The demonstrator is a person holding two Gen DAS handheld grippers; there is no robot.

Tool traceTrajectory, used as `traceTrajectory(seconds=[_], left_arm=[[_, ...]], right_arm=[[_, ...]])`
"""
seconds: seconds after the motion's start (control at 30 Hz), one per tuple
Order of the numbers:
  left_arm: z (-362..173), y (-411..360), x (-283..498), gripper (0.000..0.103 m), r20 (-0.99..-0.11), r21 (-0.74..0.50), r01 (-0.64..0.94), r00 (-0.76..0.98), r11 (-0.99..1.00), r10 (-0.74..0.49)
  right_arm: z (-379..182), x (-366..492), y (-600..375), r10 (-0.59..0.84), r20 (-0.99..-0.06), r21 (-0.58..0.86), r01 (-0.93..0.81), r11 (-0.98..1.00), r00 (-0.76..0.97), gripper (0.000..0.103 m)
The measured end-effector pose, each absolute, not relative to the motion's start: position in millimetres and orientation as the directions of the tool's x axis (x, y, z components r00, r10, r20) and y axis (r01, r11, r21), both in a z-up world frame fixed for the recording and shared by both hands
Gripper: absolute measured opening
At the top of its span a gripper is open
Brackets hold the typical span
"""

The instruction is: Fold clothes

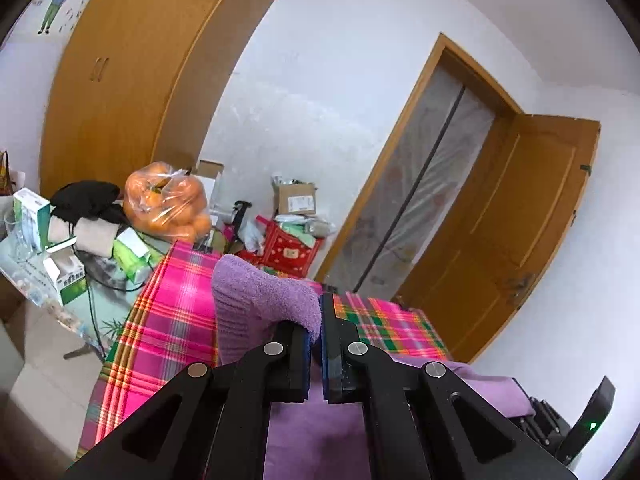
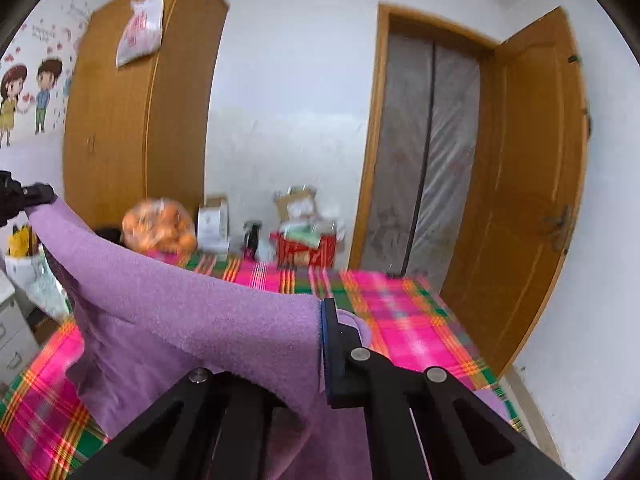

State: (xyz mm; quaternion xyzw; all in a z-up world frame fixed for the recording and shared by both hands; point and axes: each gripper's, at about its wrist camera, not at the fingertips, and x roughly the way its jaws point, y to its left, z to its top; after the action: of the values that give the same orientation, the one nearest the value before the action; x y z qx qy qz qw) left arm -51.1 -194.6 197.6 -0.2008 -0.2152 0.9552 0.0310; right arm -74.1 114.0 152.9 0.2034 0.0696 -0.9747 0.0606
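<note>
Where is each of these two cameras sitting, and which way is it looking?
Left wrist: sits on the left tool, looks along its fingers, shut on the purple garment, across the plaid cloth toward wardrobe and door.
Right wrist: sits on the right tool, shut on the same garment, facing the same way; the left tool shows at far left.
Both share the garment, the plaid cloth, the bag of oranges, the wardrobe and the door.

a home bedroom: wooden wardrobe (image 2: 132, 120), plaid-covered bed (image 2: 400, 320), cartoon wall stickers (image 2: 28, 96), cluttered side table (image 1: 48, 280)
</note>
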Motion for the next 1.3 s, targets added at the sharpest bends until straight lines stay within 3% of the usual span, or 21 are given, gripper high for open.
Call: traceTrajectory(seconds=[0.3,0.67,0.83,0.9,1.07,1.3], left_arm=[[143.0,-212.0,-115.4,0.005,-0.532,-0.387,0.14,-0.841,-0.911,0.097],[102.9,-220.1,-180.9,0.008,-0.632,-0.347,0.193,-0.771,-0.918,0.077],[82.0,-219.0,-199.8,0.015,-0.716,-0.291,0.204,-0.694,-0.935,0.071],[75.5,-224.1,-198.3,0.019,-0.724,-0.313,0.21,-0.684,-0.926,0.09],[64.5,-236.9,-185.8,0.022,-0.742,-0.339,0.238,-0.662,-0.91,0.104],[51.0,-249.4,-169.0,0.028,-0.77,-0.35,0.264,-0.627,-0.899,0.115]], right_arm=[[107.8,-145.7,101.5,-0.096,-0.562,-0.105,0.186,-0.977,-0.822,0.004],[73.9,-216.3,87.0,-0.006,-0.721,-0.142,0.157,-0.977,-0.693,0.004],[55.4,-241.4,94.4,-0.057,-0.8,-0.03,0.135,-0.99,-0.597,0.005],[51.0,-250.4,104.5,-0.083,-0.818,0.027,0.106,-0.994,-0.569,0.008],[49.1,-256.5,107.3,-0.072,-0.833,0.013,0.11,-0.994,-0.549,0.012],[50.5,-274.9,131.4,-0.135,-0.852,0.173,-0.03,-0.984,-0.506,0.021]])
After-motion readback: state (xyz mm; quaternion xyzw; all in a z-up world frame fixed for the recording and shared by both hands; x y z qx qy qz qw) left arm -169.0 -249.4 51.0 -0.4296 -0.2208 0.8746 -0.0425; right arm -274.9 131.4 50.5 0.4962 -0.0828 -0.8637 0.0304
